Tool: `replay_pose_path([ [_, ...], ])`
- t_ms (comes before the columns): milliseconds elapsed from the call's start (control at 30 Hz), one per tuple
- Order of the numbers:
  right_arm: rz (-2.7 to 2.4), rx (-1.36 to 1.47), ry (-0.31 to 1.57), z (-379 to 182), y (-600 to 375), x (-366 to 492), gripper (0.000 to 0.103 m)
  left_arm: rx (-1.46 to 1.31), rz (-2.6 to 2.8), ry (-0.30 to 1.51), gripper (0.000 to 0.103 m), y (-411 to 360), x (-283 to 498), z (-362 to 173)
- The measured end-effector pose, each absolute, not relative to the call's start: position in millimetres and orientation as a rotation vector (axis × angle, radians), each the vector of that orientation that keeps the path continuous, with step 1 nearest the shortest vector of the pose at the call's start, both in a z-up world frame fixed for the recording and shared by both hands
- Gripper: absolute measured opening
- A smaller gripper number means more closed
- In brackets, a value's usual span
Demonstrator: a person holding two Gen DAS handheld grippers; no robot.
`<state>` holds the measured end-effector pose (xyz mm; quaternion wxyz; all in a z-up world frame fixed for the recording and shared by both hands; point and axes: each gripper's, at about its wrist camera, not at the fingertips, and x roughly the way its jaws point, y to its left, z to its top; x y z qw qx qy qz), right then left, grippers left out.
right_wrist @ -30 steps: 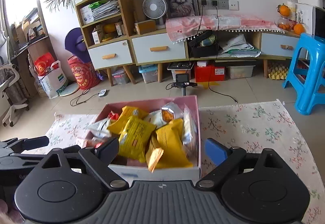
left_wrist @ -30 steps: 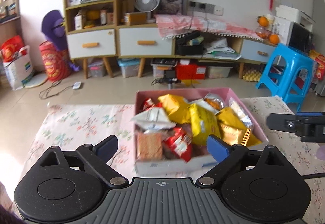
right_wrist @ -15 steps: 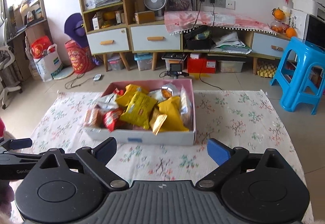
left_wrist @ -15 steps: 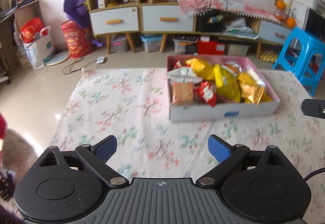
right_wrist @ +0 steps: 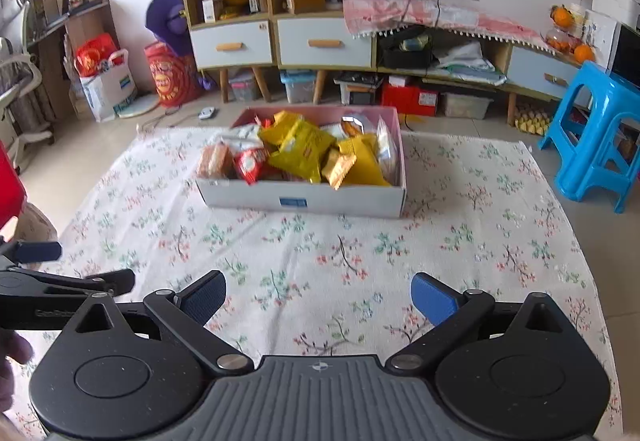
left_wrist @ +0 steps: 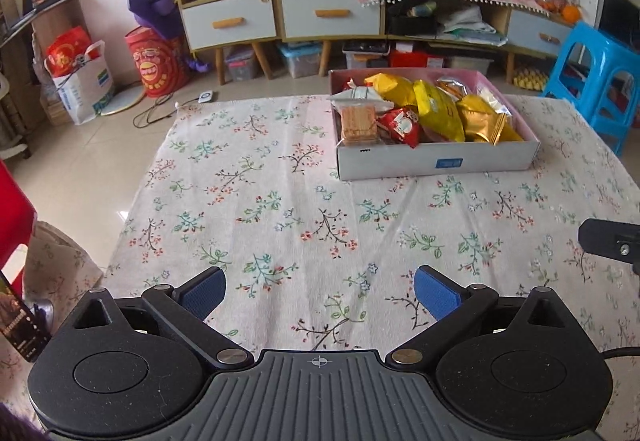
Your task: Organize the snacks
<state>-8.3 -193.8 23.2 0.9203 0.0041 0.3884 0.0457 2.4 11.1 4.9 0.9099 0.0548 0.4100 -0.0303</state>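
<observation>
A white box with a pink inside (left_wrist: 436, 162) (right_wrist: 304, 201) stands at the far side of the floral tablecloth (left_wrist: 280, 209) (right_wrist: 360, 249). It holds several snack packs: yellow bags (left_wrist: 436, 109) (right_wrist: 300, 149), a red pack (left_wrist: 400, 125) (right_wrist: 250, 163) and a cracker pack (left_wrist: 358, 121) (right_wrist: 214, 161). My left gripper (left_wrist: 320, 291) is open and empty, well back from the box. My right gripper (right_wrist: 318, 299) is open and empty, also well back from it.
A blue plastic stool (left_wrist: 600, 81) (right_wrist: 596, 133) stands off the table's right side. Cabinets with drawers (left_wrist: 280, 17) (right_wrist: 280, 41) line the far wall. A red bucket (left_wrist: 154, 63) and bags sit on the floor at the left. The table's left edge (left_wrist: 132, 209) drops off.
Both grippers have pulled back and up from the snack box, which now sits much farther away. Both stay open and empty.
</observation>
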Motion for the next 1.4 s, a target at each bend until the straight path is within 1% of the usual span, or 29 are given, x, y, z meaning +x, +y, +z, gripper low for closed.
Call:
replay_pose_path([
  [167, 0.058, -0.003, 0.807, 19.3, -193.5, -8.8, 0.091, 0.07, -0.043, 0.866, 0.101, 15.2, 2.5, 5.9],
  [1400, 0.037, -0.034, 0.816, 17.3, -182.0, -15.4, 0.092, 0.062, -0.052, 0.865, 0.101, 8.8, -1.3, 9.4],
])
